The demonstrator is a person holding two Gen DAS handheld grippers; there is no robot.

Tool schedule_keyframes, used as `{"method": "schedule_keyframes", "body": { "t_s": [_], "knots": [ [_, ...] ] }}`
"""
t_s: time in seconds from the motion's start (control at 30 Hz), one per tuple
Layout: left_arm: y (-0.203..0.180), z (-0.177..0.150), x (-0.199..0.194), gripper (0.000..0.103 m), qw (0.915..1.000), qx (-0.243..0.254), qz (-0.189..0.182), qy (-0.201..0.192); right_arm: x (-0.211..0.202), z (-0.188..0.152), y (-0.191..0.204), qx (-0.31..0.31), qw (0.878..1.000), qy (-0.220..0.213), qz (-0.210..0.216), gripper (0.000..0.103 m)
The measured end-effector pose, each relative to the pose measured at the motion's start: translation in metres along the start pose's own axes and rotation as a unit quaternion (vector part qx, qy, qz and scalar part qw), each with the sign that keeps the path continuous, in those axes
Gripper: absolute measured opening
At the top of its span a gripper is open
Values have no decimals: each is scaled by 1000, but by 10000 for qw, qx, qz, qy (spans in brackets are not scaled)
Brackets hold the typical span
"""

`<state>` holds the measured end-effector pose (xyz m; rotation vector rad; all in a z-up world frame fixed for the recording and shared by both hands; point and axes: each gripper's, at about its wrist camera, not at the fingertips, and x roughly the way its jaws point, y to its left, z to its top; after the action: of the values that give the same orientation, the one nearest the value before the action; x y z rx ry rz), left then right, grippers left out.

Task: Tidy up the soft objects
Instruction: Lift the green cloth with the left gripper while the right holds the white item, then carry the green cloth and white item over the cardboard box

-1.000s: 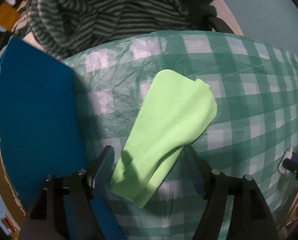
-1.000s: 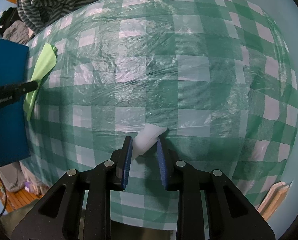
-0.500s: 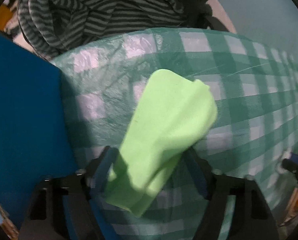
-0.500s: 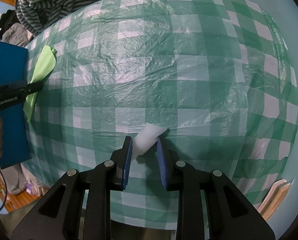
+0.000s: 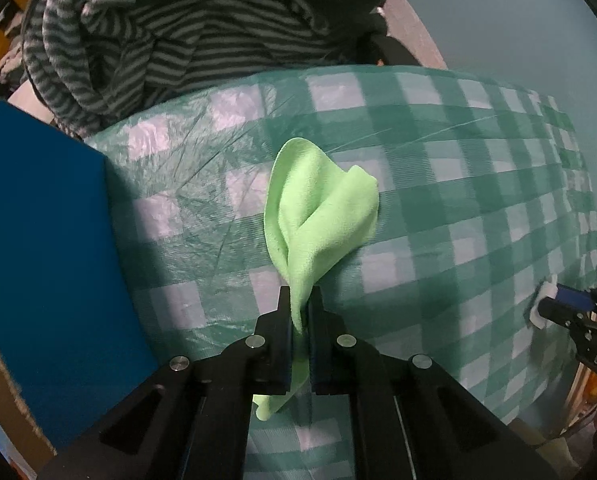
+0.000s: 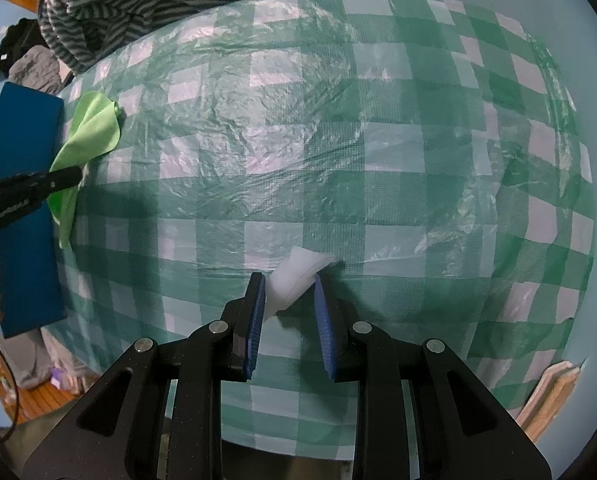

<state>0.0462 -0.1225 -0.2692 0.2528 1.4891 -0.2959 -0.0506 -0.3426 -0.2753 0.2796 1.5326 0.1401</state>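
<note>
Left hand-held gripper (image 5: 299,312): pointing down, jaws just closed tight on the lower part of the lime-green cloth (image 5: 322,208), which bunches into upright folds above the pads.
Right hand-held gripper (image 6: 289,300): jaws narrowed around a small white soft piece (image 6: 294,276), pads touching its sides.
Tabletop (image 6: 338,160): covered in crinkled green-and-white check plastic.
Blue box (image 5: 46,248): at the tabletop's left edge, near the cloth.
Striped garment (image 5: 170,28): heaped beyond the far edge.
</note>
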Motion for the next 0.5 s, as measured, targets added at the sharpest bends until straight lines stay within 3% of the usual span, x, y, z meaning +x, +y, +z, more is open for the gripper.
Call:
{"method": "schedule_keyframes", "body": {
  "t_s": [0.5],
  "knots": [
    [-17,-17,-68,5,9984,225,-119,-513,-46,-4,29,-476,9979,-439,-52,25]
  ]
}}
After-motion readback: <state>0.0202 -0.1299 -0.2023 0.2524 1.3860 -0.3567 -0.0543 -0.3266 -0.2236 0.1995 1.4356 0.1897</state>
